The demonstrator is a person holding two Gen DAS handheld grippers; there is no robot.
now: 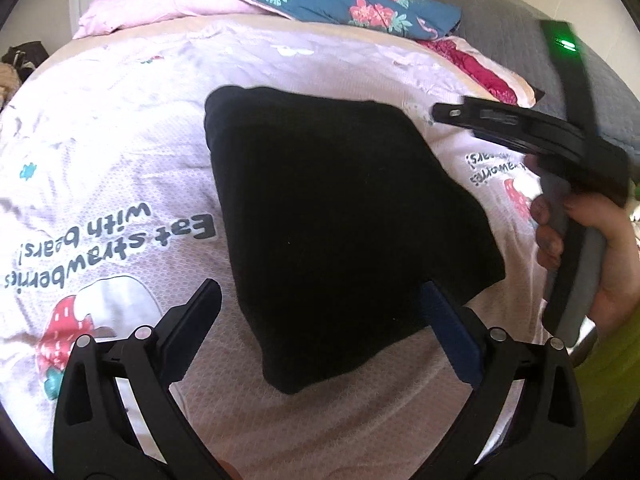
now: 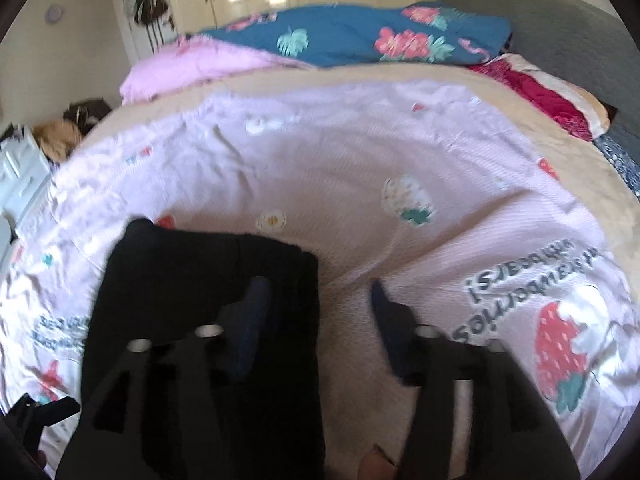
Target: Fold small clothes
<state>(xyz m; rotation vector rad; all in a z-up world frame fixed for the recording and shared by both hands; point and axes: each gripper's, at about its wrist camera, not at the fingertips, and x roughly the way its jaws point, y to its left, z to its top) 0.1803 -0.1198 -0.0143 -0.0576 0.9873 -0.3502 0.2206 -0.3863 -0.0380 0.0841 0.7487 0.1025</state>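
Note:
A folded black garment (image 1: 340,208) lies flat on a pink bed sheet (image 1: 120,140) printed with strawberries and text. My left gripper (image 1: 320,300) is open, its fingers wide apart over the garment's near edge, holding nothing. My right gripper (image 2: 320,300) is open and empty; its left finger is over the garment's right edge (image 2: 192,280), its right finger over bare sheet (image 2: 400,208). In the left wrist view the right gripper (image 1: 456,114) comes in from the right, held by a hand (image 1: 592,240), above the sheet beside the garment's far right corner.
A blue floral quilt (image 1: 340,0) and a pink blanket (image 1: 160,8) are heaped at the far side of the bed. A red-and-cream cloth (image 1: 480,68) lies by the grey headboard (image 1: 500,8). White drawers (image 2: 20,176) stand left of the bed.

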